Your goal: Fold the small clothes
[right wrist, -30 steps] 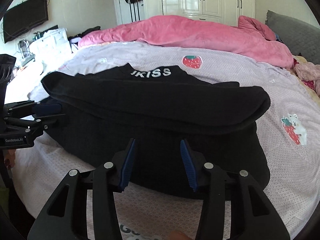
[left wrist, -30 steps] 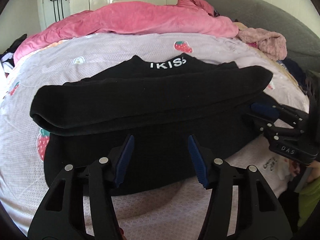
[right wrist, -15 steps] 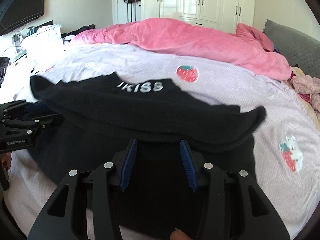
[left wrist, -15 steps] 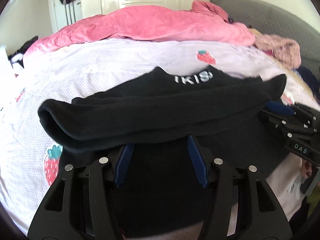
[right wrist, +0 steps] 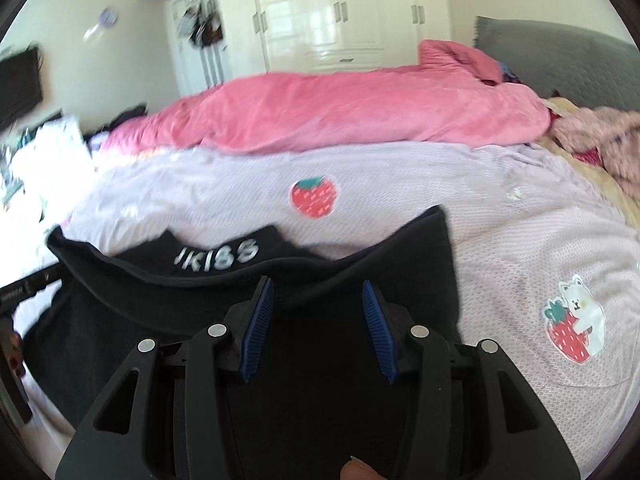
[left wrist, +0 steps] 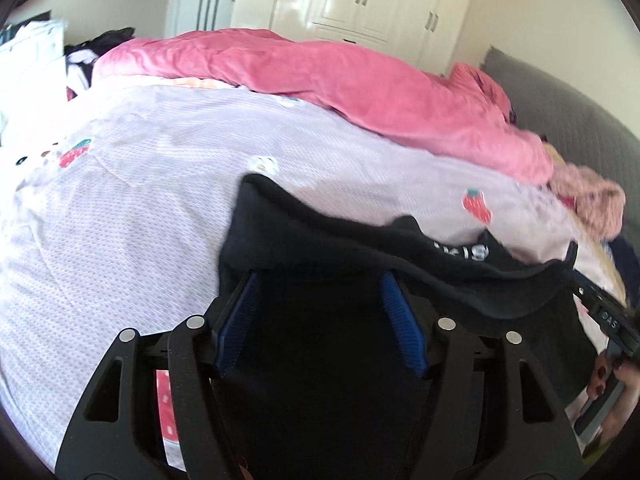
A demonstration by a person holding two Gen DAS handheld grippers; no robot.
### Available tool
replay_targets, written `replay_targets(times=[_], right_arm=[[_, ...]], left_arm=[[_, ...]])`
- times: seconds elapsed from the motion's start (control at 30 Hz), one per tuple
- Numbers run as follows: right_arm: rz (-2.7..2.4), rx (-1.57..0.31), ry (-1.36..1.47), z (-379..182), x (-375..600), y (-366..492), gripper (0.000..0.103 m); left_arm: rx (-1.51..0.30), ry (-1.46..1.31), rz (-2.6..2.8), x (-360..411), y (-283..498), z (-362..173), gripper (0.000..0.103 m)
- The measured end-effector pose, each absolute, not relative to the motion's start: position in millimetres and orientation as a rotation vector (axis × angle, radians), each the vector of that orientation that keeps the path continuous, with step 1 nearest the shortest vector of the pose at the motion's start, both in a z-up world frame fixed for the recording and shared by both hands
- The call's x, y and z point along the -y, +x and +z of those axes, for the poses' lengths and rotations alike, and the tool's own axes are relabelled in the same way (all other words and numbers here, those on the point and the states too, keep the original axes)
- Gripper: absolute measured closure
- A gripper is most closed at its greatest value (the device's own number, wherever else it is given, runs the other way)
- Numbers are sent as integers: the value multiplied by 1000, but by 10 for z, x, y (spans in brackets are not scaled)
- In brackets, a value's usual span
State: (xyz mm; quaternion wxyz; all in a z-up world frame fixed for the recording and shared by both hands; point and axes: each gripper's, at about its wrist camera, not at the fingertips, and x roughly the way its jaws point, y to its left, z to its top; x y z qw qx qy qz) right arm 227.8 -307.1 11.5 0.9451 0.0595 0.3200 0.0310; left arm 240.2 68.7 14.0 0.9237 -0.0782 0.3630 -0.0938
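A black garment (left wrist: 360,248) with white "IKISS" lettering (right wrist: 218,258) lies on the lilac bed sheet (left wrist: 120,220), its upper layer doubled over as a thick fold. My left gripper (left wrist: 319,280) is low over the garment's left end. Its jaws are opening, with black cloth behind the gap and the fold's edge at the fingertips; no pinch shows. My right gripper (right wrist: 317,284) stands open the same way at the garment's right end. Each gripper's black body shows at the other view's edge, the right one (left wrist: 608,314) and the left one (right wrist: 24,284).
A pink quilt (right wrist: 360,112) is heaped along the far side of the bed. A fluffy pink garment (left wrist: 588,196) lies by the grey headboard (left wrist: 560,120). White wardrobes (right wrist: 340,20) stand behind. A hand with dark red nails (left wrist: 608,372) holds the right gripper.
Both grippers have moved forward over the black garment to the edge of its fold, and both views have rolled. The fold's ends now stand up higher. The left jaws are a little wider.
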Motion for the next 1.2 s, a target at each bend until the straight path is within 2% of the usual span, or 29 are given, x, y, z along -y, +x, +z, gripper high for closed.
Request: replay_targets(times=[0.1, 0.2, 0.4, 0.8, 0.87, 0.93, 0.97, 1.0, 1.03, 1.07, 1.2], right_arm=[[36, -613, 149, 175, 3188, 2228, 58], [10, -584, 176, 225, 3307, 2147, 48], [-70, -598, 154, 202, 3486, 2077, 47], [-63, -757, 147, -166, 3539, 2217, 49], [-53, -770, 154, -194, 3551, 2237, 61], [-39, -773, 162, -212, 3552, 2238, 65], [-37, -770, 157, -211, 3541, 2234, 66], [-30, -767, 154, -206, 3531, 2227, 74], [-23, -763, 149, -199, 3518, 2221, 86], [-17, -759, 140, -191, 3496, 2212, 90], [-26, -727, 118, -125, 3452, 2158, 96]], left_arm=[[-748, -187, -169, -781, 2425, 144, 45], [-766, -209, -148, -850, 2417, 156, 42], [-768, -251, -118, -990, 2355, 186, 38], [-845, -202, -114, -947, 2278, -44, 38], [-846, -187, -104, -917, 2264, -68, 48], [-855, -196, -115, -906, 2268, -97, 66], [-856, -201, -116, -907, 2266, -104, 70], [-853, -194, -110, -904, 2260, -103, 77], [-849, -187, -104, -899, 2257, -95, 90], [-843, -183, -101, -899, 2251, -82, 96], [-808, -215, -109, -963, 2196, 27, 99]])
